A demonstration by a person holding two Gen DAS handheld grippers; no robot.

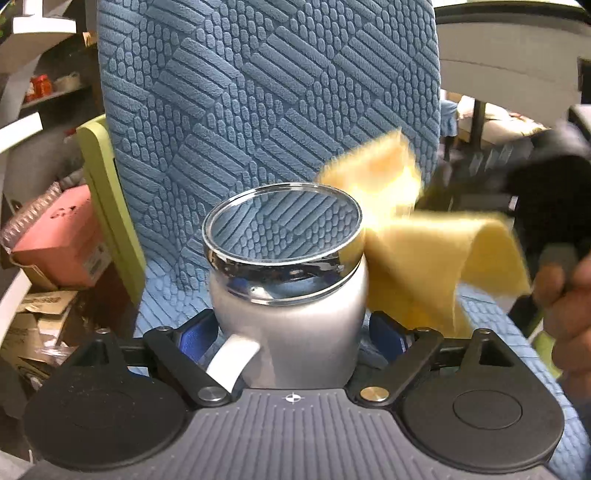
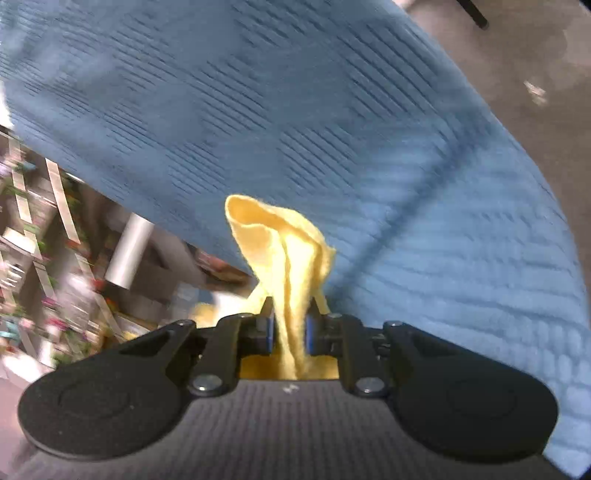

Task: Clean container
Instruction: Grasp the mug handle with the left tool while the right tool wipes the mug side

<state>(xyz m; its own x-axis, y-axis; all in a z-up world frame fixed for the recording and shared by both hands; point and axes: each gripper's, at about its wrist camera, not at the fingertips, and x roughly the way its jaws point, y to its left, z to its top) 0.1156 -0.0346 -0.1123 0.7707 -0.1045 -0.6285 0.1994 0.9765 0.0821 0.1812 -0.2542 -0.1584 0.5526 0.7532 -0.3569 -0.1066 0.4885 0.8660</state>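
A silver metal container (image 1: 291, 317) with a chrome rim, a clear lid (image 1: 282, 221) and a white handle (image 1: 232, 360) stands upright between the jaws of my left gripper (image 1: 291, 334), which is shut on its body. My right gripper (image 2: 289, 328) is shut on a yellow cloth (image 2: 284, 251). In the left wrist view the yellow cloth (image 1: 417, 251) hangs blurred just right of the container's rim, touching or nearly touching it, with the right gripper (image 1: 535, 192) dark and blurred behind it.
A blue textured chair (image 1: 258, 92) with a lime-green frame (image 1: 107, 192) fills the background, and it also shows in the right wrist view (image 2: 332, 129). A pink box (image 1: 66, 240) and cardboard clutter sit at left. White shelves (image 1: 22, 33) are at upper left.
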